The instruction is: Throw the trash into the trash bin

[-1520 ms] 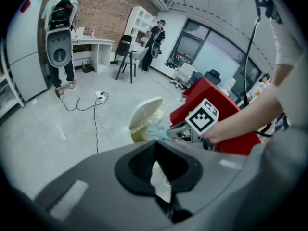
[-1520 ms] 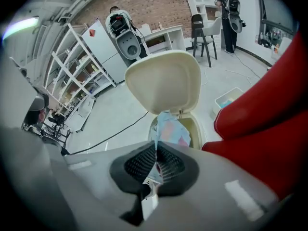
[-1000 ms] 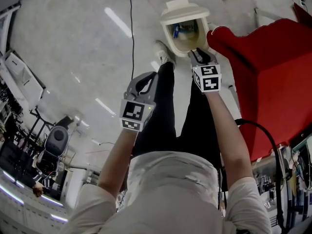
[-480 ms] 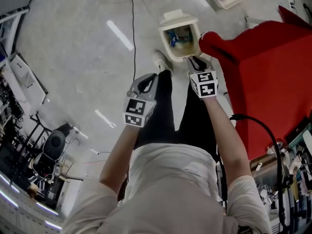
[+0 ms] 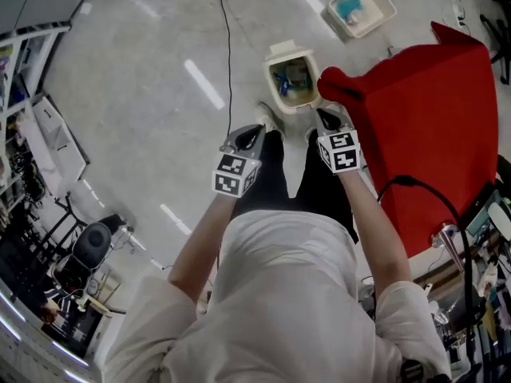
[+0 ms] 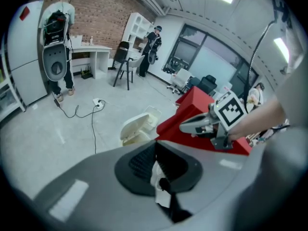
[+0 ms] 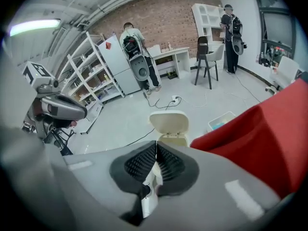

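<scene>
Trash lies inside the trash bin, which stands lid-up on the floor just past your shoes. The red surface's corner covers part of its rim. Your left tool is closed, pads together. Your right tool has just been closing, and its pads meet on nothing. A black cable trails left of the bin, and a white tray sits beyond it.

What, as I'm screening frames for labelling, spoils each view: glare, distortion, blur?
Head view: ceiling-light streaks glare on the glossy floor, edges bowed. Left gripper view: dark round vignette, its own jaws soft up close. Right gripper view: same vignette, shelving curved by the lens.
</scene>
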A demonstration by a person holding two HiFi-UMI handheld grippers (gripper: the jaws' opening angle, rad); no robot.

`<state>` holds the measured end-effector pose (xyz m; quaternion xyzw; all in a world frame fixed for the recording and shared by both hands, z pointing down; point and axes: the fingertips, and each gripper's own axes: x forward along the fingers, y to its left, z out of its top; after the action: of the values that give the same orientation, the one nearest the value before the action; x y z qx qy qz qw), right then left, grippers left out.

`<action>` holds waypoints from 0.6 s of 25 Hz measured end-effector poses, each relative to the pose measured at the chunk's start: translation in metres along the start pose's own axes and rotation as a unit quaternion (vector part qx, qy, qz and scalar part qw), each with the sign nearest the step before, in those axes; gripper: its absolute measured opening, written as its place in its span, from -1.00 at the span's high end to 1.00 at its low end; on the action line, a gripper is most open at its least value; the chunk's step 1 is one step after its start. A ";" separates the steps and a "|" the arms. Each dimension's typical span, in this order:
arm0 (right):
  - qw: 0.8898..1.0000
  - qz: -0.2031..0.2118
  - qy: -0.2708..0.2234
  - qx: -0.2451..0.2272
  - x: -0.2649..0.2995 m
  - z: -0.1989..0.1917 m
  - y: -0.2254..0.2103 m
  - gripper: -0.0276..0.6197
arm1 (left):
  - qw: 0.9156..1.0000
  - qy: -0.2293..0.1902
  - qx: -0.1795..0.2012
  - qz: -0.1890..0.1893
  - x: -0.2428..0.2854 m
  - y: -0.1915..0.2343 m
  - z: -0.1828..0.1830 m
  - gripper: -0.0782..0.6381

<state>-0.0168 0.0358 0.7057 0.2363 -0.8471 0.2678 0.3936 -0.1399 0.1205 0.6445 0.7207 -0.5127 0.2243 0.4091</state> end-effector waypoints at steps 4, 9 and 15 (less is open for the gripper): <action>1.000 -0.001 -0.018 0.002 -0.038 0.015 0.004 0.91 | 1.000 -0.004 -0.005 -0.001 -0.020 -0.012 0.015 0.77; 0.999 0.007 -0.042 -0.001 -0.081 0.034 0.011 0.91 | 1.000 -0.025 -0.012 -0.003 -0.040 -0.021 0.035 0.77; 0.998 -0.001 -0.058 -0.004 -0.123 0.046 0.009 0.91 | 0.999 -0.040 -0.015 -0.003 -0.060 -0.032 0.049 0.77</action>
<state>0.0242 0.0364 0.5804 0.2509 -0.8694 0.2498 0.3448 -0.1377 0.1181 0.5613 0.7240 -0.5300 0.1868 0.4000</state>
